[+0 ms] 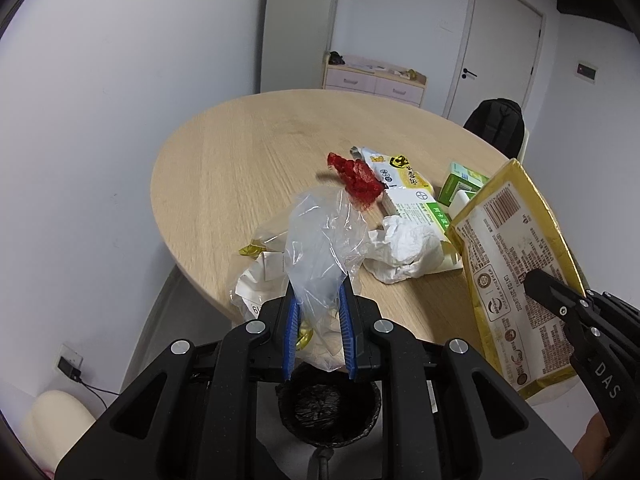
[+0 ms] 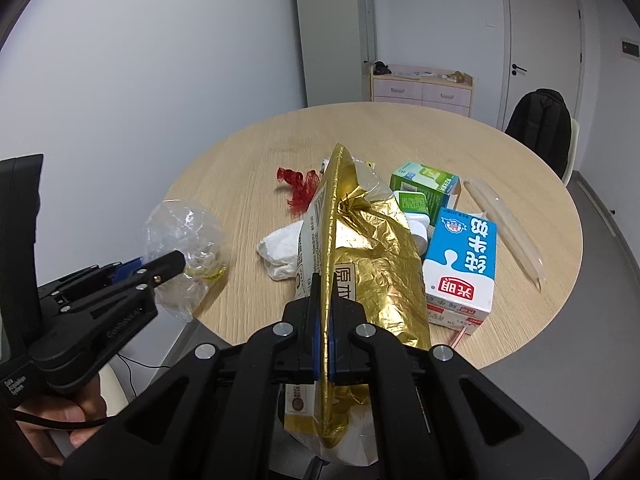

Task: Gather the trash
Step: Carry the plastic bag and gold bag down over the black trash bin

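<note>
My left gripper [image 1: 319,294] is shut on a crumpled clear plastic bag [image 1: 320,248], held past the near edge of the round wooden table [image 1: 240,160]. Directly below it stands a small bin with a black liner [image 1: 328,408]. My right gripper [image 2: 325,280] is shut on the edge of a gold snack bag [image 2: 372,248], which stands upright over the table's near edge. In the left wrist view the gold snack bag [image 1: 516,264] shows its printed back, with the right gripper [image 1: 536,284] on it. The right wrist view shows the left gripper [image 2: 160,260] and the clear plastic bag [image 2: 180,232] at left.
Lying on the table are a red net [image 1: 356,180], a crumpled white tissue [image 1: 404,248], a white-and-yellow box [image 1: 404,188], a green box [image 2: 424,184], a blue-and-white milk carton [image 2: 460,264] and a long clear sleeve [image 2: 508,228]. A chair with a black backpack [image 1: 496,124] stands behind.
</note>
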